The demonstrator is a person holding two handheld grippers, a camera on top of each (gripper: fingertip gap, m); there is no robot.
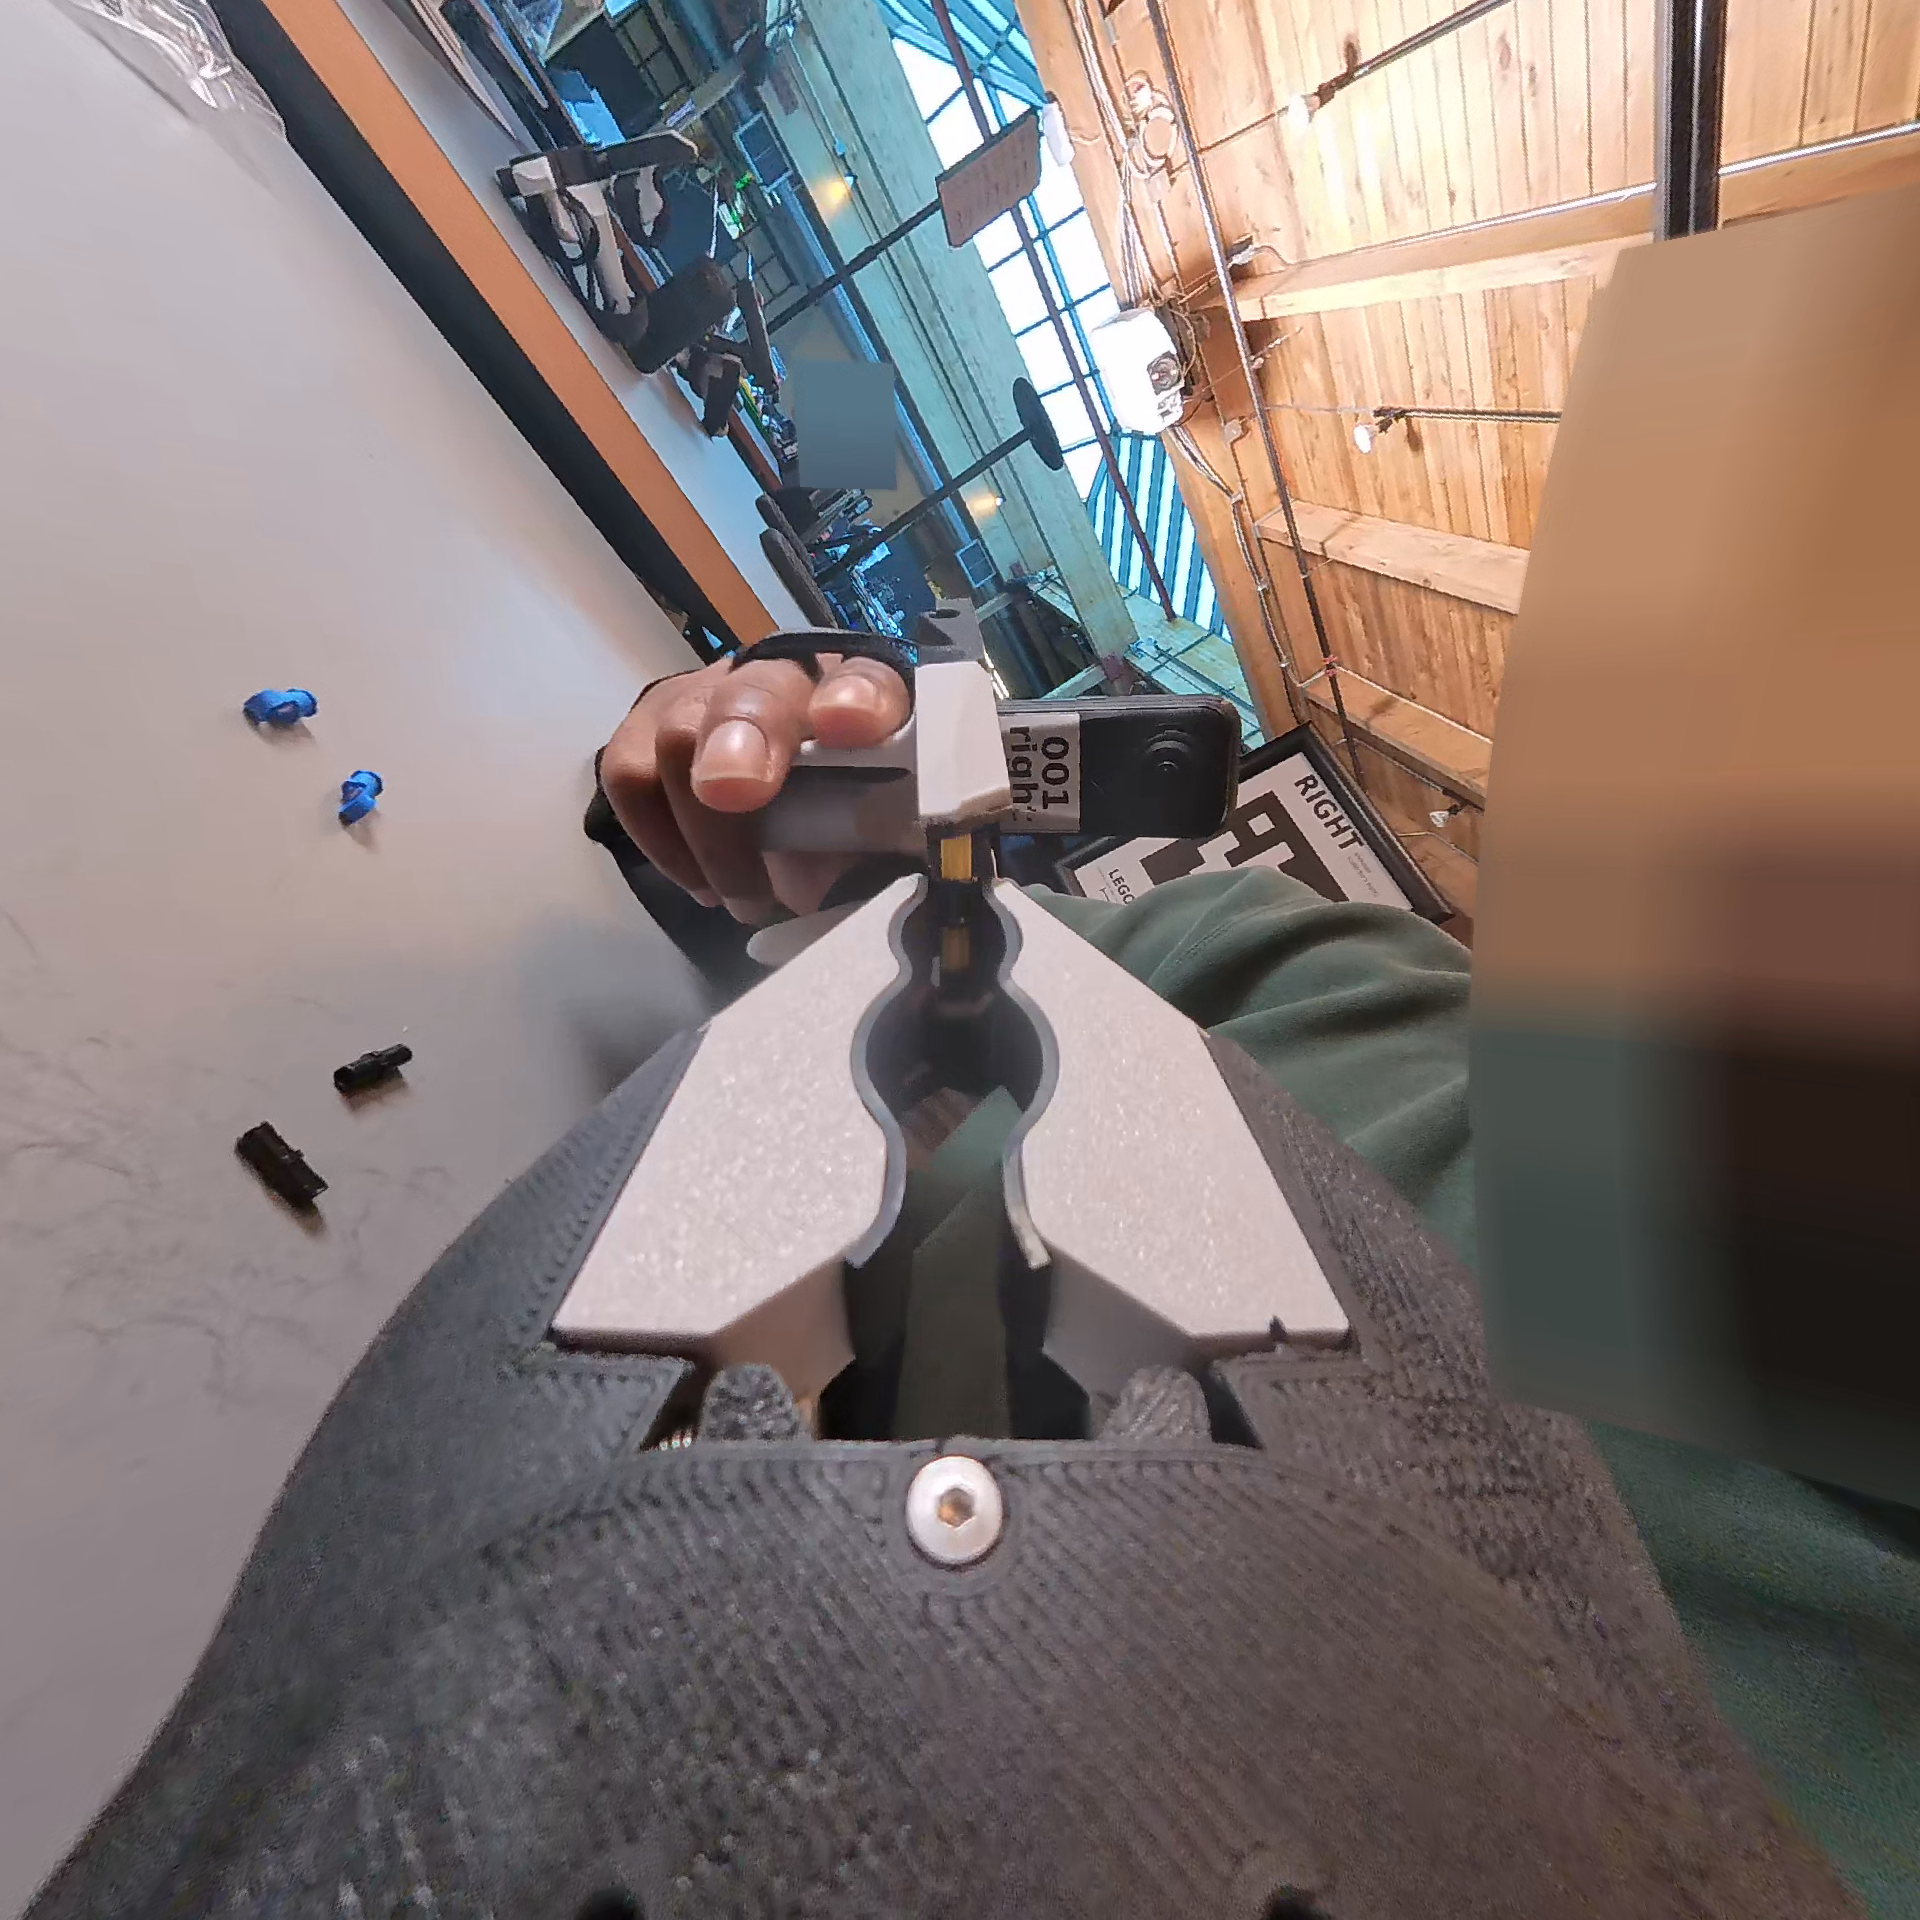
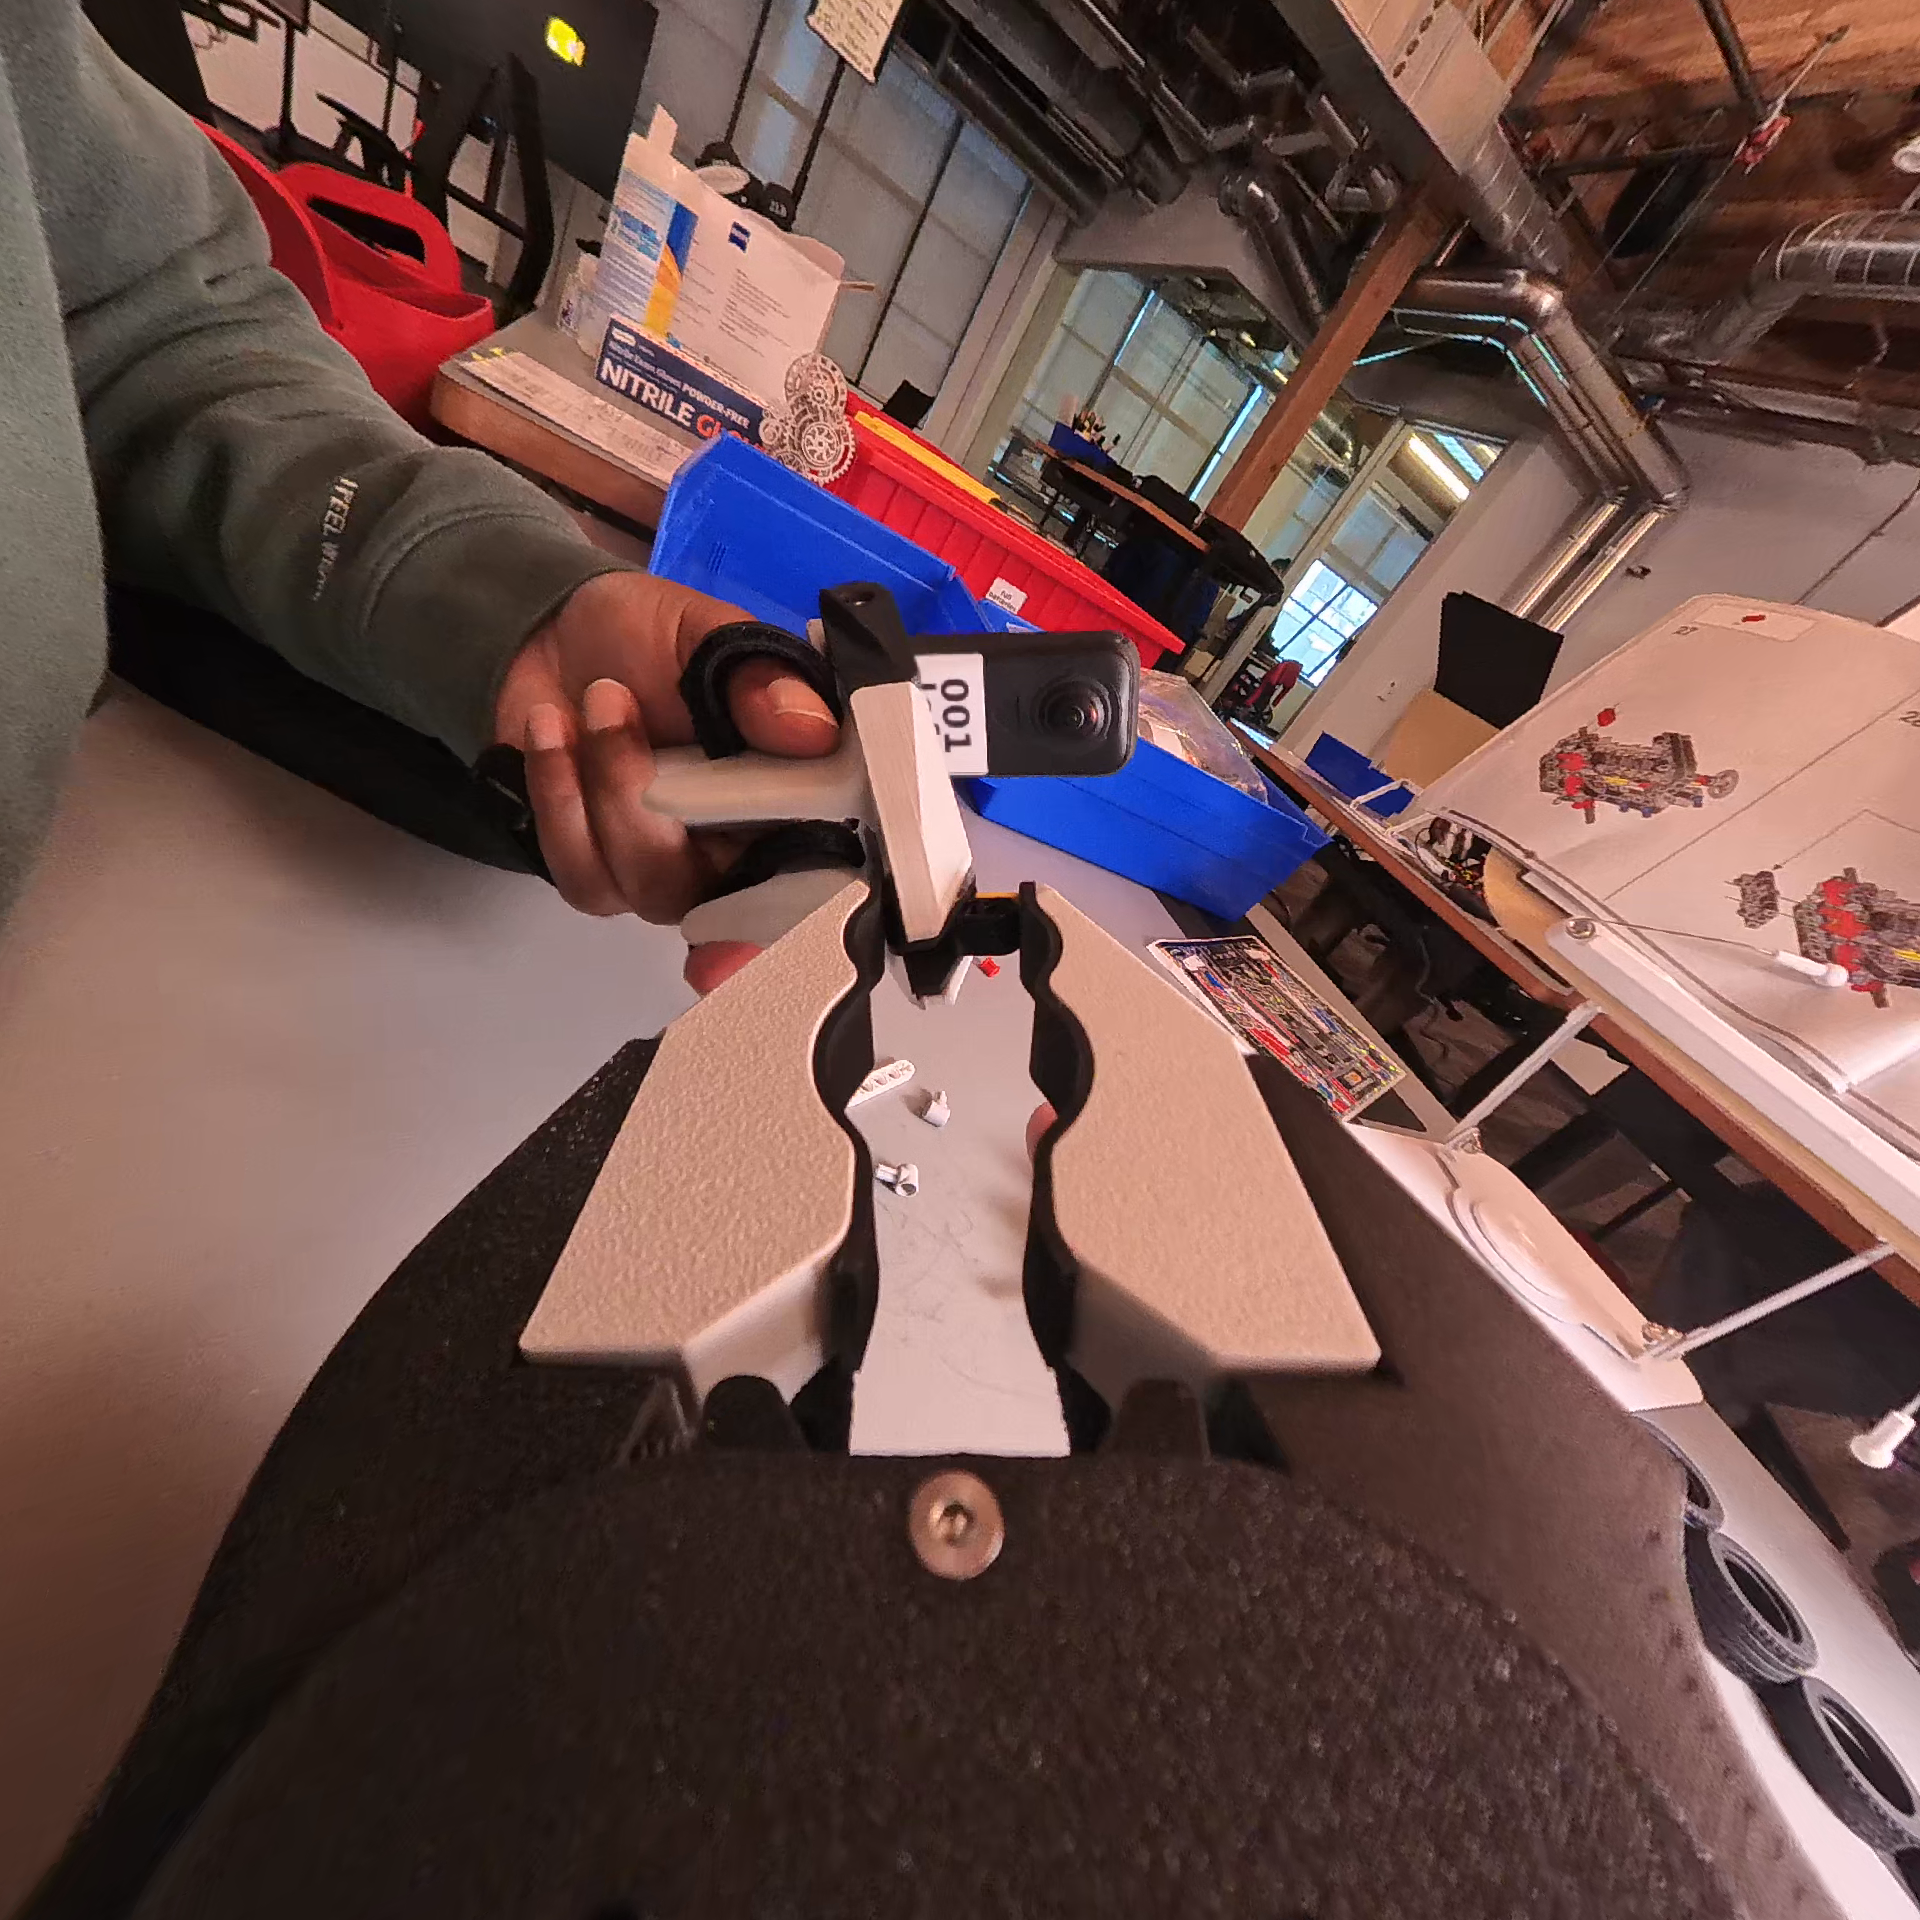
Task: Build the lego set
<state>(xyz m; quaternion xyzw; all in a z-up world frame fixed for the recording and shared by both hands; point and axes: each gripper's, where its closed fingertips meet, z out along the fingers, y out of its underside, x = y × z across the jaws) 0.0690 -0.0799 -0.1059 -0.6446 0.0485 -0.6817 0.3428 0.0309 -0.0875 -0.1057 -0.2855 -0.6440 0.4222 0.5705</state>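
A small yellow and black lego piece [image 1: 956,914] sits between the tips of both grippers, held above the grey table [image 1: 208,520]. My left gripper [image 1: 956,896] is shut on it, fingers nearly touching. My right gripper [image 2: 951,909] meets it head-on and turned crosswise; its jaws stand narrowly apart around the black and yellow piece [image 2: 987,925] and the left gripper's tip. The right gripper shows in the left wrist view [image 1: 956,826], in a person's hand. Much of the piece is hidden by fingers.
Two blue pins [image 1: 281,707] and two black pins [image 1: 372,1070] lie on the table. Small pale pieces [image 2: 899,1177] and a red piece [image 2: 989,966] lie below. Blue bins [image 2: 1122,821], a red bin [image 2: 987,530], a sticker sheet [image 2: 1278,1029], an open instruction booklet [image 2: 1714,810] and tyres [image 2: 1756,1621] stand around. My left and right fingertips are right by each other.
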